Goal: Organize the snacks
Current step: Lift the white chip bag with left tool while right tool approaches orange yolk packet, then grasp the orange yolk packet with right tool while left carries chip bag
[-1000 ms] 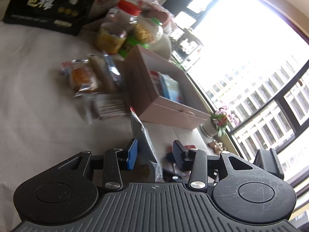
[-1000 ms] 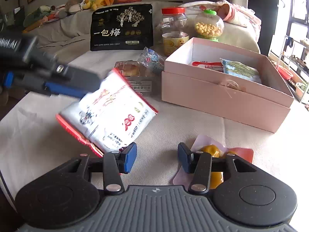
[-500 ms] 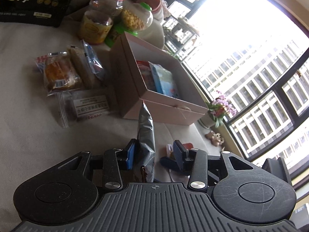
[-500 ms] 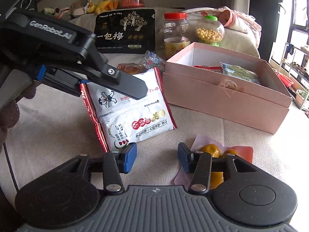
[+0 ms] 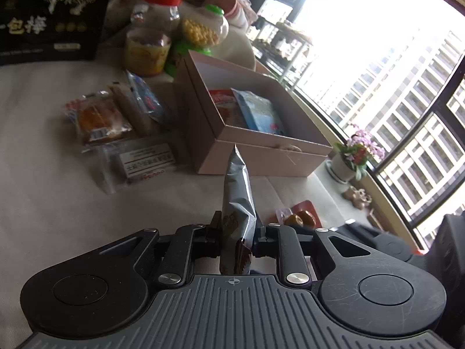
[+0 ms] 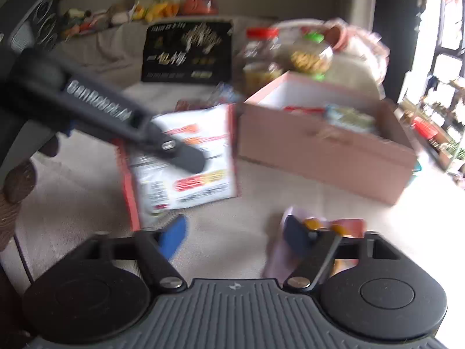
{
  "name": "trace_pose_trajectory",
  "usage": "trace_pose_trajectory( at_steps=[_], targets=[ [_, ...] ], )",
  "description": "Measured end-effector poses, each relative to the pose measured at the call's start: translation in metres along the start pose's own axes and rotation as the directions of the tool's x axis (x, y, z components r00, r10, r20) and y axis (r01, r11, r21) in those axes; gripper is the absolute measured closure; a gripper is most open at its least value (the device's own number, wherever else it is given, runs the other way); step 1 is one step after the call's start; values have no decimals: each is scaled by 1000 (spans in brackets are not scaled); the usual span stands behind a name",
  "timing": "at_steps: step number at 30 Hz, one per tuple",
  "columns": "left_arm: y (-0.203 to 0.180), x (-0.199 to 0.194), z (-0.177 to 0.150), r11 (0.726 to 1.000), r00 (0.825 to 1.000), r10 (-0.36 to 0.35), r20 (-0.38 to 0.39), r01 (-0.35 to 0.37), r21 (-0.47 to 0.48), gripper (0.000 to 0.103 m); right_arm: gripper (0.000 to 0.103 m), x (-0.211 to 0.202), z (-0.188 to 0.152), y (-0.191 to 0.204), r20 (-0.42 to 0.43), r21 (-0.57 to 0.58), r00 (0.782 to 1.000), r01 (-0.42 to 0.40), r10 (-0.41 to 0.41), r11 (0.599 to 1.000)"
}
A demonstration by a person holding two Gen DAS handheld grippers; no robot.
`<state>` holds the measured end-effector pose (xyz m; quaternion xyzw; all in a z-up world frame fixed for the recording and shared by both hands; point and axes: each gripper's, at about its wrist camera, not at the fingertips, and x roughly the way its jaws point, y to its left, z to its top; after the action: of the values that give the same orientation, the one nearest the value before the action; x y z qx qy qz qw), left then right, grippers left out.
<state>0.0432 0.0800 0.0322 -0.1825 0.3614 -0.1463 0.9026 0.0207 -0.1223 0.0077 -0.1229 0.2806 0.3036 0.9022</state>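
Clamping a snack packet (image 5: 237, 200) edge-on, left gripper (image 5: 236, 234) jaws together, right gripper (image 6: 234, 232) jaws opening, empty, near pink box (image 5: 261, 157).

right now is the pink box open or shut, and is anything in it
Open: the pink box has no lid on, and a red packet and a blue packet lie inside against its white lining.

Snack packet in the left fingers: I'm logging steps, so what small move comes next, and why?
Probably carry the snack packet forward and over the pink box. The left gripper is shut on it, clear of the cloth, and the open box just ahead already holds two packets with room beside them.
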Motion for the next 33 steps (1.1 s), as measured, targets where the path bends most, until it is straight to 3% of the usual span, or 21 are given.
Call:
trace_pose_trajectory(
  at_steps=[5, 9, 13, 16, 23, 30, 33],
  targets=[
    [-8, -15, -19, 997, 997, 83, 12, -83, 0, 81, 19, -9, -4, -27, -30, 128, 997, 79, -76, 989],
    [-12, -11, -28, 995, 995, 100, -17, -100, 12, 81, 19, -1, -4, -50, -63, 236, 991, 126, -114, 964],
    [-13, -10, -33, 995, 995, 95, -24, -95, 25, 81, 21, 11, -4, -59, -77, 254, 991, 127, -111, 959],
    [-11, -9, -33, 996, 996, 89, -31, -88, 13, 81, 25, 16, -5, -54, -88, 228, 991, 119, -101, 966],
    [-12, -11, -34, 996, 996, 85, -36, -85, 12, 81, 23, -3, -17, -24, -119, 12, 993, 22, -20, 1000],
    [-16, -7, -36, 995, 994, 97, -48, -96, 25, 81, 11, -2, -18, -30, -132, 86, 990, 59, -47, 995],
    [-16, -8, -37, 996, 995, 90, -48, -89, 23, 81, 10, 3, -15, -23, -135, 32, 988, 79, -74, 996]
  ],
)
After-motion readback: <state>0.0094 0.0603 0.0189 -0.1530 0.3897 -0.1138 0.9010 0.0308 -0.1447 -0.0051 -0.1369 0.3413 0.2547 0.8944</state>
